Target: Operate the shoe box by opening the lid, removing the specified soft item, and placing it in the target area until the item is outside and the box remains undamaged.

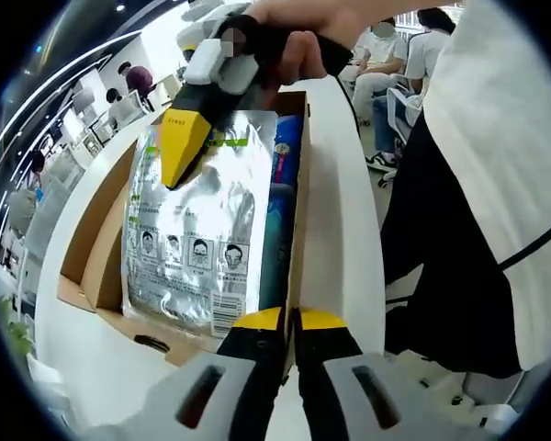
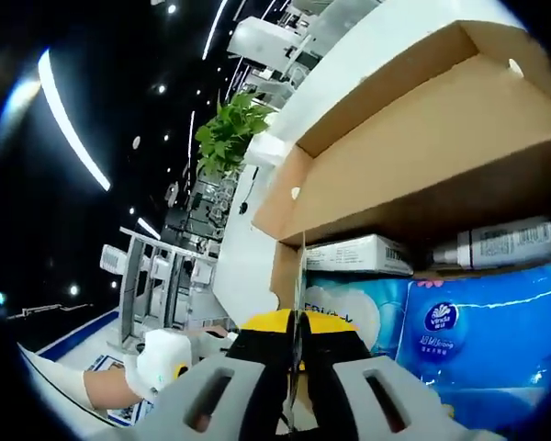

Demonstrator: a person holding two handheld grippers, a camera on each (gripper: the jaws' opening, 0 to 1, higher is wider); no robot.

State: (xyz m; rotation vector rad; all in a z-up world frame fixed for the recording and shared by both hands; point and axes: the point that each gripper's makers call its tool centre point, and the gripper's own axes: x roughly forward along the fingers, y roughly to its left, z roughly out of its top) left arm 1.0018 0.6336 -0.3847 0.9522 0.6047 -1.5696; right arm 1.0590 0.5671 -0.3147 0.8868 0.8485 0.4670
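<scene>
Now | right claw (image 1: pixel 179 152) grips silver pouch (image 1: pixel 191 230) | above shoe box (image 1: pixel 106 248)

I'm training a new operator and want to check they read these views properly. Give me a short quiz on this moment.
1. True or false: the box is closed.
2. What is the right gripper shut on? A) the silver pouch B) a bottle C) a plant
3. Fill in: beside the pouch, inside the box, stands a ___ tissue pack.

Key: 1 false, the flap is folded open. 2 A, the gripper pinches the pouch's top edge. 3 blue.
</scene>
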